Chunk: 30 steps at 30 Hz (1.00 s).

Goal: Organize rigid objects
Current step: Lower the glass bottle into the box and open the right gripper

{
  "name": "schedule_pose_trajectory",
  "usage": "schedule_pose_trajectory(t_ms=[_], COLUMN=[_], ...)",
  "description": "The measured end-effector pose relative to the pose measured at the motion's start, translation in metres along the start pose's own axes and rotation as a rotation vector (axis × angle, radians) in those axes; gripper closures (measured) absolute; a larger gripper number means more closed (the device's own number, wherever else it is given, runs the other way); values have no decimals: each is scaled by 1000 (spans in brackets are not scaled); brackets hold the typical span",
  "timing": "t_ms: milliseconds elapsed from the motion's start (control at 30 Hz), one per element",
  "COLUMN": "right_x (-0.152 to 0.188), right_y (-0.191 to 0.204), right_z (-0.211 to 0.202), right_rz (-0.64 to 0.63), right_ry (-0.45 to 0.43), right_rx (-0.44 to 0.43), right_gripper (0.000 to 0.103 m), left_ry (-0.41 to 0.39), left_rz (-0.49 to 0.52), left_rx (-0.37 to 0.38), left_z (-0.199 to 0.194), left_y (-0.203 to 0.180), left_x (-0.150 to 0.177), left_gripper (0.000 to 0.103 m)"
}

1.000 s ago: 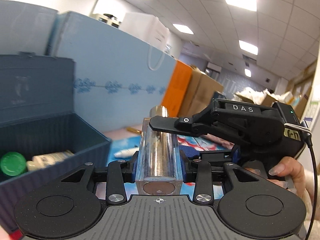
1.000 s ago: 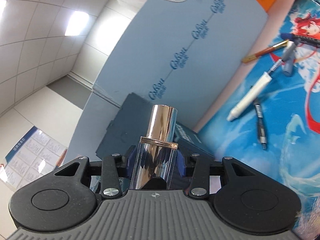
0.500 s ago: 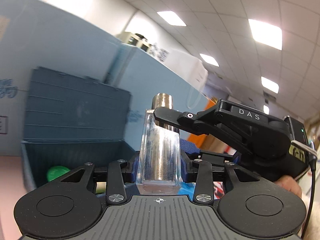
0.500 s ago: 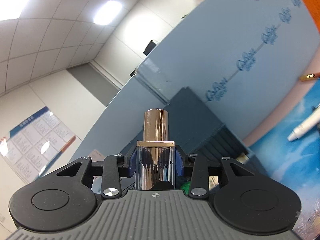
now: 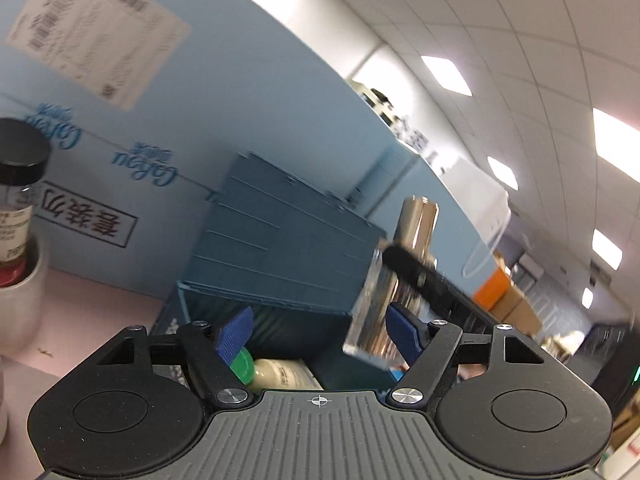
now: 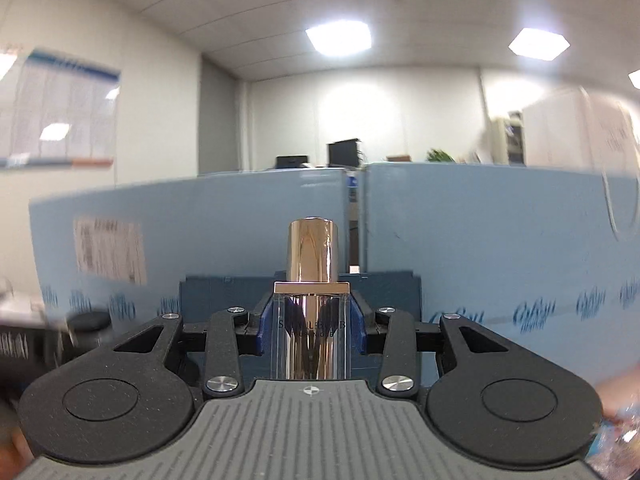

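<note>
Behind the opening left hand-held gripper (image 5: 316, 334), a blue box (image 5: 288, 240) holds a green-capped bottle (image 5: 276, 372); the right hand-held gripper (image 6: 311, 328) grips a perfume bottle (image 6: 312, 320).

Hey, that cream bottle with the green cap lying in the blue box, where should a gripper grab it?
Grip the cream bottle across its round body, coming from above through the blue box's open top. It lies on its side, walls blocking its flanks.

My bottle (image 6: 311, 344) of clear shiny glass, its cap (image 6: 312, 250) smooth gold metal, my box (image 5: 280, 248) dull blue plastic, ridged.
</note>
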State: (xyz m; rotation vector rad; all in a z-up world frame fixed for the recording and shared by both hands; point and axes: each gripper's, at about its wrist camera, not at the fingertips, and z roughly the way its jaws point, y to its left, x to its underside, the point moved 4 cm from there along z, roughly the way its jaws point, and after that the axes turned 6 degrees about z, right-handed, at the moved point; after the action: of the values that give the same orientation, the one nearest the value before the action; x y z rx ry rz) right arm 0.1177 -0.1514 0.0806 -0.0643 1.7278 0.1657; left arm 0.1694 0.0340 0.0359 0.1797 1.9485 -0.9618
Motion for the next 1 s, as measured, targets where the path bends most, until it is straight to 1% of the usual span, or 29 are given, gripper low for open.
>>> schedule_pose_trajectory(t_ms=[67, 167, 200, 300, 400, 500, 567, 733, 800, 933, 1000], right_x=[7, 24, 30, 39, 43, 37, 39, 47, 56, 54, 53], right_y=[10, 25, 28, 31, 39, 48, 54, 59, 61, 67, 65], right_z=[2, 8, 11, 21, 26, 34, 37, 59, 67, 71, 75], right_rz=[-163, -422, -489, -637, -778, -837, -899, -980, -1045, -1032, -986], right_ry=[33, 96, 127, 212, 303, 415, 472, 595, 628, 663, 705], right_rx=[-42, -79, -84, -96, -136, -203, -244, -258, -251, -296, -306], right_gripper=[68, 68, 68, 68, 68, 68, 68, 68, 69, 68, 68], left_ry=[-10, -16, -18, -24, -34, -20, -20, -17, -16, -21, -17], left_rz=[-36, -58, -66, -81, -102, -120, -123, -124, -117, -120, -130], left_rx=[-9, -18, -19, -24, -24, -18, -12, -13, -9, -1, 0], left_z=[0, -4, -8, -13, -12, -10, -9, -8, -8, -8, -7], left_y=[6, 13, 16, 22, 25, 26, 25, 25, 23, 22, 23], left_x=[-2, -3, -2, -4, -4, -2, -2, -2, -2, -2, -3], left_gripper=[25, 24, 24, 23, 21, 20, 20, 19, 19, 19, 19])
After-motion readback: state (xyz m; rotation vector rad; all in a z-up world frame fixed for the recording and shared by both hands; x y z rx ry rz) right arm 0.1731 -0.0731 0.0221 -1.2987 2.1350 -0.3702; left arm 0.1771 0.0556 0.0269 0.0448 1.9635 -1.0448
